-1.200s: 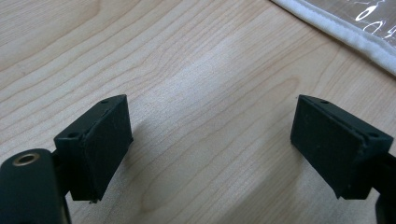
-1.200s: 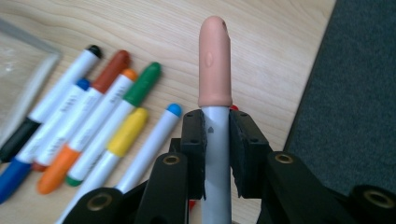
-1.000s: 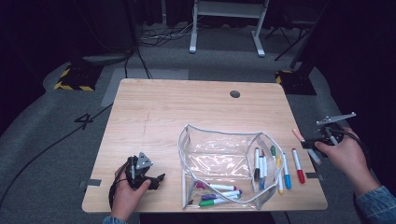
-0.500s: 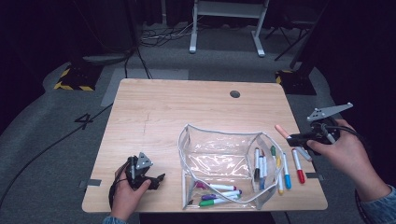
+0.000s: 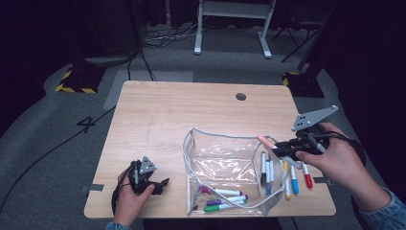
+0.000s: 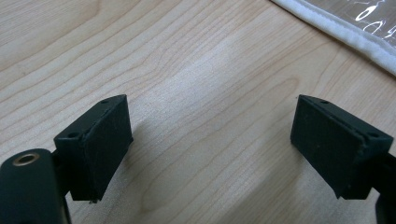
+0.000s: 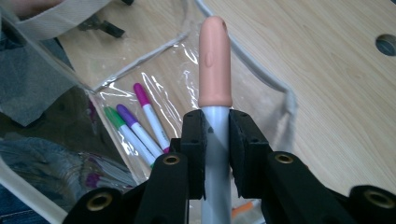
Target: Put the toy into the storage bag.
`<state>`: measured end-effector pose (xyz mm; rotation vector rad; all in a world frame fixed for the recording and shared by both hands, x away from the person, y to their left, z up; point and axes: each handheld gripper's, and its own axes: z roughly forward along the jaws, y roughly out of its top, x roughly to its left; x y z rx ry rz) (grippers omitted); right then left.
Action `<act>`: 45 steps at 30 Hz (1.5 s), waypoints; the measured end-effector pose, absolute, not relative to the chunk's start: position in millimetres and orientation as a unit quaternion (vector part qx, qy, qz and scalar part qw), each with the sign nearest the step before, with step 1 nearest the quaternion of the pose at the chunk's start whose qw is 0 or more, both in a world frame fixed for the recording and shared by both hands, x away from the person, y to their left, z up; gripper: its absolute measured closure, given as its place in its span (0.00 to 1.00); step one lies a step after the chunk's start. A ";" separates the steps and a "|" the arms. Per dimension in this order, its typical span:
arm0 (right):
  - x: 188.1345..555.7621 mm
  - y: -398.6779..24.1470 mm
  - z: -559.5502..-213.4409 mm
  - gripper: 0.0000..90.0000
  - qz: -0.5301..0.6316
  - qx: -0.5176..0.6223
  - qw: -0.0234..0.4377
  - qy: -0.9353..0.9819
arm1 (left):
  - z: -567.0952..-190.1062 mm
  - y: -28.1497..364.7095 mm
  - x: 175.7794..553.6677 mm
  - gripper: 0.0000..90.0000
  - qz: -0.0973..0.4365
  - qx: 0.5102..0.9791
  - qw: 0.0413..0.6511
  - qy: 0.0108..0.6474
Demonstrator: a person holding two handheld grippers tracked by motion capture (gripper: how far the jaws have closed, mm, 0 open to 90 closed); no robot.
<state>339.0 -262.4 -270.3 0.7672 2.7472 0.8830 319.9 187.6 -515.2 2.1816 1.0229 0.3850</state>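
Observation:
My right gripper [image 5: 280,147] is shut on a white marker with a peach cap [image 5: 264,140], held above the right rim of a clear zip pouch [image 5: 210,135]. In the right gripper view the peach-capped marker [image 7: 215,60] sticks straight out past the pads [image 7: 194,140], over the pouch. Purple, green and magenta markers [image 5: 222,199] lie inside the pouch at its near end. My left gripper [image 5: 160,184] rests on the table at the front left, open. Between its pads [image 6: 95,142] there is bare wood, and the pouch's white edge [image 6: 345,35] lies beyond.
Several loose markers [image 5: 293,179] lie on the wooden table [image 5: 167,115] between the pouch and my right hand. A round cable hole [image 5: 241,96] sits near the far edge. The table's right edge runs close under my right hand.
My right gripper has risen and moved left with the peach-capped marker, from the table's right edge to over the pouch's right rim. The left hand has stayed put.

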 end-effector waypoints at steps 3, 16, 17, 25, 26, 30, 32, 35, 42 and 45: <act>336.5 -249.6 -269.5 0.86 0.291 0.240 0.071 0.923 | -515.2 187.6 320.0 0.14 0.148 0.840 0.344 0.394; 327.1 -205.5 -276.4 0.86 0.276 0.161 0.033 0.947 | -515.2 187.6 320.0 0.14 0.148 0.840 0.344 0.394; 326.1 -202.2 -277.6 0.86 0.273 0.158 0.030 0.948 | -515.2 187.6 320.0 0.14 0.148 0.840 0.344 0.394; 321.7 -178.9 -289.1 0.86 0.254 0.129 0.011 0.958 | -515.3 186.9 320.1 0.14 0.146 0.839 0.344 0.396; 321.0 -175.9 -290.8 0.86 0.251 0.126 0.007 0.960 | -515.3 186.9 320.1 0.14 0.146 0.839 0.344 0.396; 318.4 -162.5 -299.2 0.86 0.236 0.103 -0.003 0.966 | -515.3 186.9 320.1 0.14 0.146 0.839 0.344 0.396; 317.2 -157.6 -302.5 0.86 0.228 0.098 -0.008 0.969 | -515.3 186.9 320.0 0.14 0.146 0.839 0.344 0.396; 316.7 -149.7 -309.0 0.86 0.215 0.087 -0.014 0.973 | -515.3 186.9 320.0 0.14 0.146 0.839 0.344 0.396; 314.4 -132.5 -326.8 0.86 0.182 0.070 -0.034 0.980 | -515.3 186.9 320.1 0.14 0.146 0.839 0.344 0.396; 314.0 -126.9 -333.9 0.86 0.173 0.066 -0.040 0.982 | -515.3 186.9 320.0 0.14 0.146 0.839 0.344 0.396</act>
